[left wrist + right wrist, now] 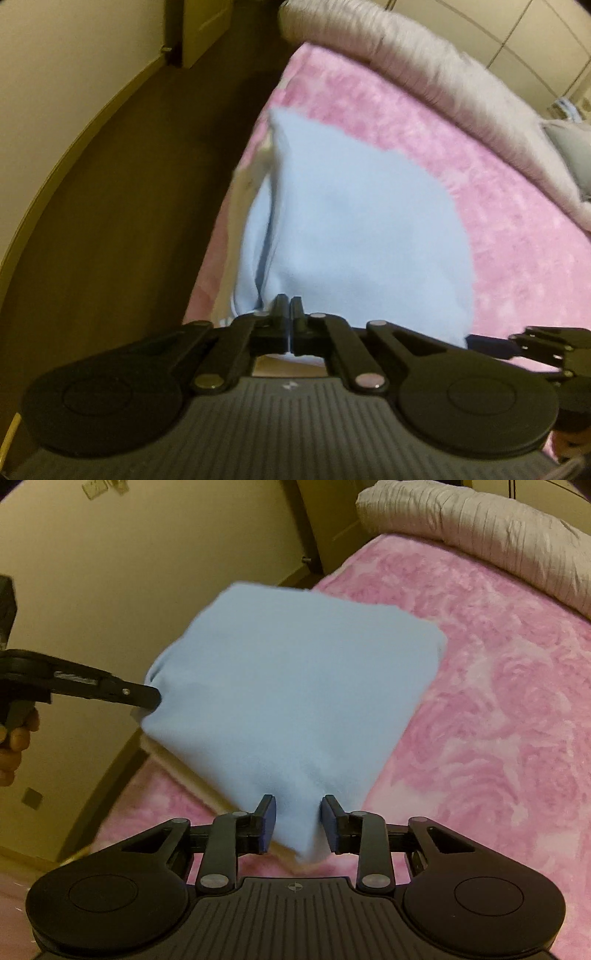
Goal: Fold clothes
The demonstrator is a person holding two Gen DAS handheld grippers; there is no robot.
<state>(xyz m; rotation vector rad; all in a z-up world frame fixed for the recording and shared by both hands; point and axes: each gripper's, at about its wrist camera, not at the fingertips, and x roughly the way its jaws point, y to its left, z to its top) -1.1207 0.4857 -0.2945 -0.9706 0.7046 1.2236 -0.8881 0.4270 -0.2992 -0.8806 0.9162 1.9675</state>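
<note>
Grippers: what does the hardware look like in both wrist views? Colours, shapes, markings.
Both are matte black. The left gripper and right gripper share a ribbed grey body, two round black discs at the sides, and linkage bars with silver pivot pins. The right's fingers carry dark blue pads. Each body has a small centre logo. A bare hand grips the left handle. No cables visible.

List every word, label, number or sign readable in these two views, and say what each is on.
No readable words or numbers.
Left gripper body: a small pale mark, too blurred to read.
Right gripper body: a small circle-and-cross sign, no letters.
Left gripper's arm, seen from the right wrist: a pale printed strip, too blurred to read.
Blue garment: no print visible.
</note>
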